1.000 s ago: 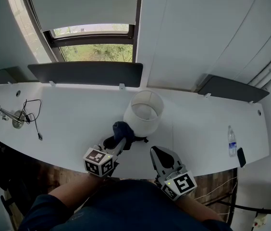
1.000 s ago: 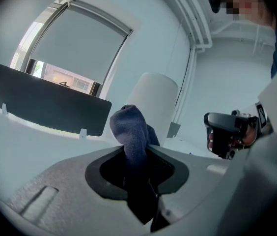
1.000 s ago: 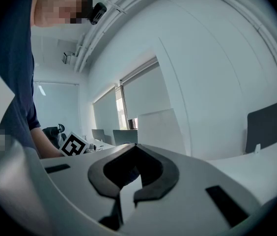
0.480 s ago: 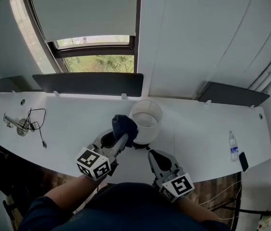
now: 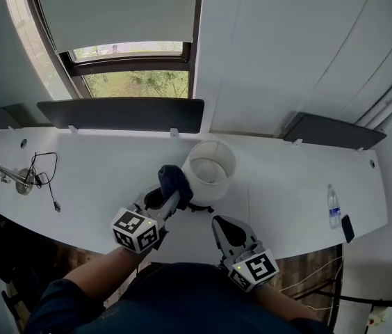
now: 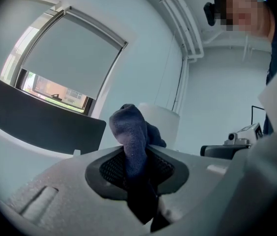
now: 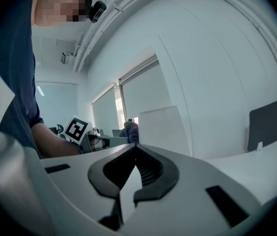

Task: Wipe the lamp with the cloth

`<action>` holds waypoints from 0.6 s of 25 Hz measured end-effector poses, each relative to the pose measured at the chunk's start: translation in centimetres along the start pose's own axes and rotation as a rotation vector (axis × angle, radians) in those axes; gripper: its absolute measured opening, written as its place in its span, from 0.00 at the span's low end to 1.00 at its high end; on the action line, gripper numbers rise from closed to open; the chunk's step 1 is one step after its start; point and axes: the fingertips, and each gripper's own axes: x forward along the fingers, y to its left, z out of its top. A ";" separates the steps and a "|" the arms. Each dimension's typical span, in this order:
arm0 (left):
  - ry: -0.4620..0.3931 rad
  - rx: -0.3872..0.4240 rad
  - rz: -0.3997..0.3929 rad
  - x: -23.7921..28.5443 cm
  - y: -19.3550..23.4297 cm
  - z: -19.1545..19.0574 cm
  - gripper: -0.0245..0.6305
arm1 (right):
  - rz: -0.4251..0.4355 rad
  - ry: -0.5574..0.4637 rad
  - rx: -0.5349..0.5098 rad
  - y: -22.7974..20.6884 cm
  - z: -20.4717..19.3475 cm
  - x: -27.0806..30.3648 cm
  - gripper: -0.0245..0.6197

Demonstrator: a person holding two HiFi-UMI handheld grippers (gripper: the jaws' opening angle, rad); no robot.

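A small clear plastic water bottle [image 5: 333, 207] stood far off at the right end of the long white curved desk [image 5: 99, 186]. A thin black cable [image 5: 46, 172] lay far off at the left end. The round white lamp shade [image 5: 210, 167] sat in the middle of the desk, plain and open on top. The left gripper [image 5: 172, 196] squeezed a bunched dark blue cloth [image 5: 175, 179] at the shade's left side, hiding a bit of it. The right gripper [image 5: 225, 225] waited near the lamp, with its jaws shut and nothing in them.

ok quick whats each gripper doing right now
left gripper: closed on the cloth
right gripper: closed, nothing between its tongs
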 end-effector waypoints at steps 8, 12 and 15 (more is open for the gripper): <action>0.079 -0.008 0.020 0.5 2.2 -3.8 0.19 | -0.022 0.019 0.001 -0.5 -0.4 0.3 0.05; 0.113 -0.018 0.038 0.5 3.0 -5.1 0.19 | -0.033 0.025 0.019 -0.6 -0.5 0.5 0.05; 0.117 -0.009 0.043 0.2 2.9 -4.3 0.19 | -0.019 0.017 0.000 -0.7 -0.4 0.7 0.05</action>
